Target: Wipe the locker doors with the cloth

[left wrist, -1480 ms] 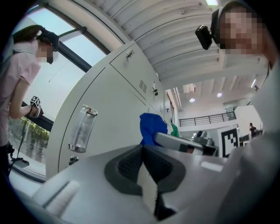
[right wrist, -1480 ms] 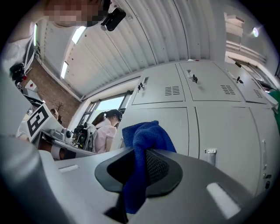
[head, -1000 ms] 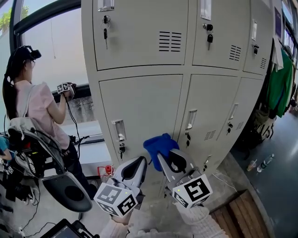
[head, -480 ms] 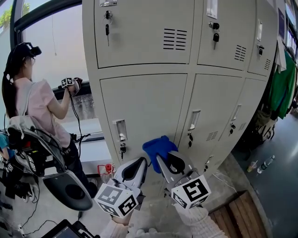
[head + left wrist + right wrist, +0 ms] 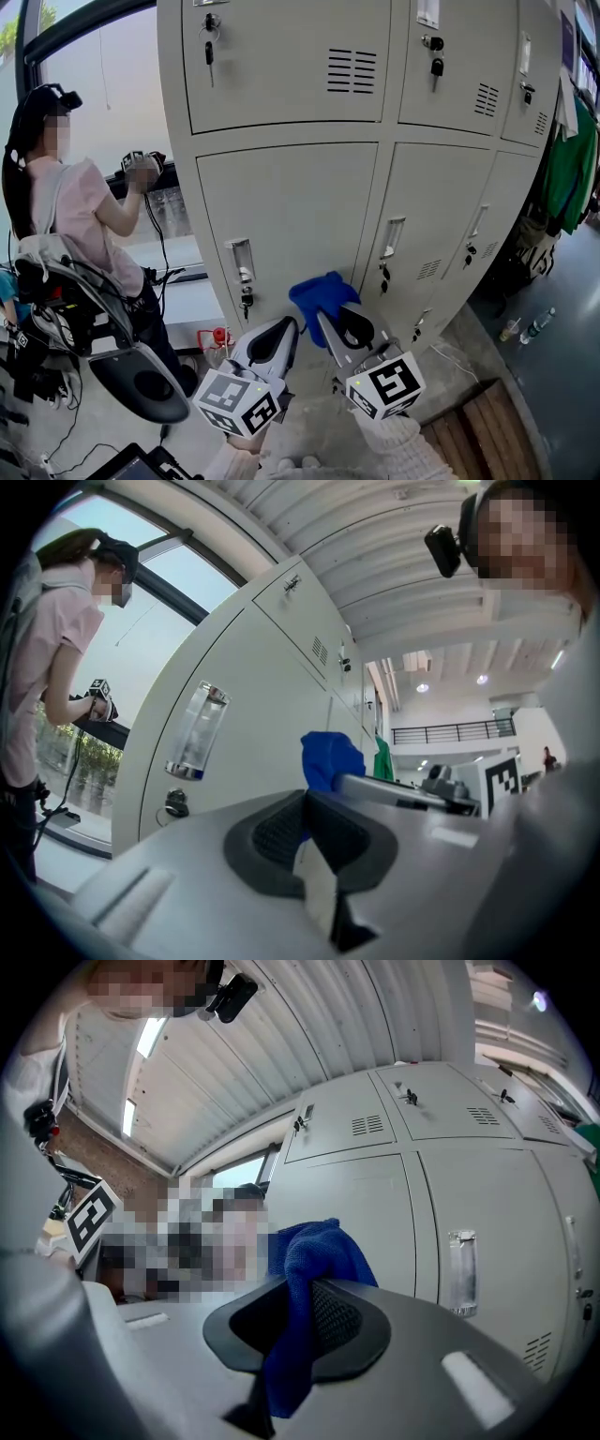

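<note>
The blue cloth (image 5: 319, 292) is bunched in my right gripper (image 5: 339, 323), whose jaws are shut on it. It sits at the bottom right corner of the lower left locker door (image 5: 291, 216); whether it touches the door I cannot tell. In the right gripper view the cloth (image 5: 305, 1260) hangs down between the jaws of that gripper (image 5: 298, 1309), with the lockers (image 5: 375, 1213) behind. My left gripper (image 5: 272, 339) hangs just left of the right one, shut on nothing. In the left gripper view its jaws (image 5: 305, 803) meet, and the cloth (image 5: 330, 758) shows beyond them.
A person in a pink top (image 5: 75, 225) stands at the window on the left, holding a gripper. A black and grey seat (image 5: 131, 380) stands below them. Keys hang in the locks (image 5: 246, 302). Green clothes (image 5: 567, 169) hang at right, with bottles (image 5: 534, 326) and a wooden pallet (image 5: 478, 427) on the floor.
Both grippers and the cloth hold about the same place. The view has shifted slightly, and the person at the window has moved their hand a little.
</note>
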A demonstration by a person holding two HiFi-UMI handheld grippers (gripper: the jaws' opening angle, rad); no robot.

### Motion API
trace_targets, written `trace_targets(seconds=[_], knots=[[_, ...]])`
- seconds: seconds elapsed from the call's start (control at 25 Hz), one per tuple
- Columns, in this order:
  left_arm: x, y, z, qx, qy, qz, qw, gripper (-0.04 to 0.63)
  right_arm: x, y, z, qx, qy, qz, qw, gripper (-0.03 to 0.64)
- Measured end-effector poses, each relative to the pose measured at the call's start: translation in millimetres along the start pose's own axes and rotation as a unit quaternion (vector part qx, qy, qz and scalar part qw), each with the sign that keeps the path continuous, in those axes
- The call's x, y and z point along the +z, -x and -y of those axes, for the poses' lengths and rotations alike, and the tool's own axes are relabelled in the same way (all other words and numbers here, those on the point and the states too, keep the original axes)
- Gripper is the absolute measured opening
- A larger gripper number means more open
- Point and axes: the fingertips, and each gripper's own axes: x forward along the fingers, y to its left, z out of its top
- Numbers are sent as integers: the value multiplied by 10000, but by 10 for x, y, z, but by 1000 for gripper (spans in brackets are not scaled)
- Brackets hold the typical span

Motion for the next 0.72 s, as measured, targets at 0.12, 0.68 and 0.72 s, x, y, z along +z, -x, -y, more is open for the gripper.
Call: trace_targets(seconds=[0.12, 0.68, 0.72], knots=[[-8, -5, 3, -16, 19, -10, 10000, 0, -11, 13, -3, -12, -7, -19, 10000, 57], [37, -81, 74, -254, -13, 33, 9997, 0, 33, 23, 62, -168, 62, 57, 9998, 57], [52, -91, 73, -288, -25, 41, 9996, 0, 42, 15, 79, -199, 74, 80, 9997, 57]])
